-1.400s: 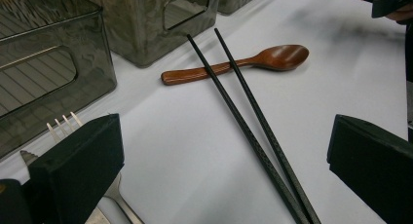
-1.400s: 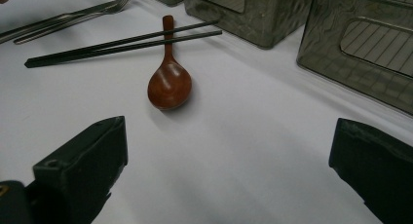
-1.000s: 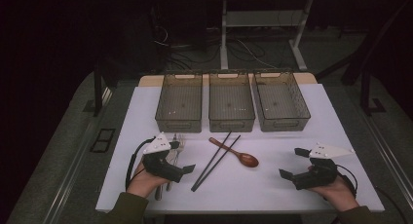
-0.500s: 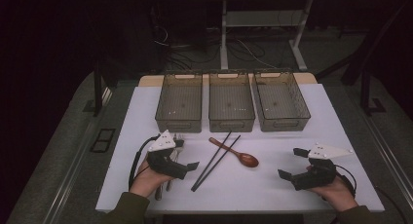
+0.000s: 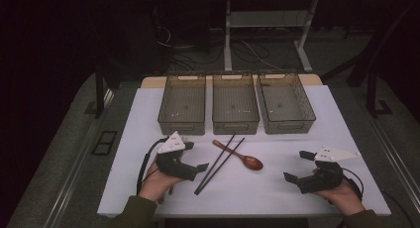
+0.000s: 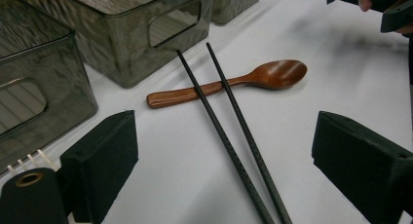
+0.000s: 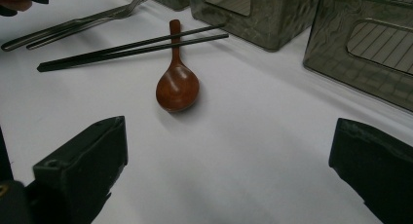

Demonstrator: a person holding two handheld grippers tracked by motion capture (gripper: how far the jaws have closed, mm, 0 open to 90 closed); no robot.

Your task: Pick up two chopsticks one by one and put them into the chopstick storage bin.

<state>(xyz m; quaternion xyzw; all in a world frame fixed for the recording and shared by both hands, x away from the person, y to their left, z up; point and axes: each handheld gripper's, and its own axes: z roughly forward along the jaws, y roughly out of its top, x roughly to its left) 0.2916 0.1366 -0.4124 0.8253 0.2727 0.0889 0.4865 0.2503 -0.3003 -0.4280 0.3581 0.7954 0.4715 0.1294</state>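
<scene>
A pair of black chopsticks (image 5: 216,164) lies slantwise on the white table, across the handle of a brown wooden spoon (image 5: 241,157). My left gripper (image 5: 198,171) is open just left of the chopsticks' near ends and points at them. In the left gripper view the chopsticks (image 6: 234,136) run between the spread jaws of the left gripper (image 6: 224,136), with the spoon (image 6: 234,83) beyond. My right gripper (image 5: 296,166) is open at the right, apart from the spoon's bowl. In the right gripper view the right gripper (image 7: 229,136) faces the spoon (image 7: 177,85) with nothing between its jaws.
Three smoky clear bins stand in a row at the back: left (image 5: 181,126), middle (image 5: 235,125), right (image 5: 288,125). Metal cutlery with a fork (image 7: 73,27) lies by the left hand. The white table (image 5: 267,193) ends close to both hands.
My left gripper has slid a little to the right, closer to the chopsticks. The right gripper has barely moved. Chopsticks and spoon lie as before.
</scene>
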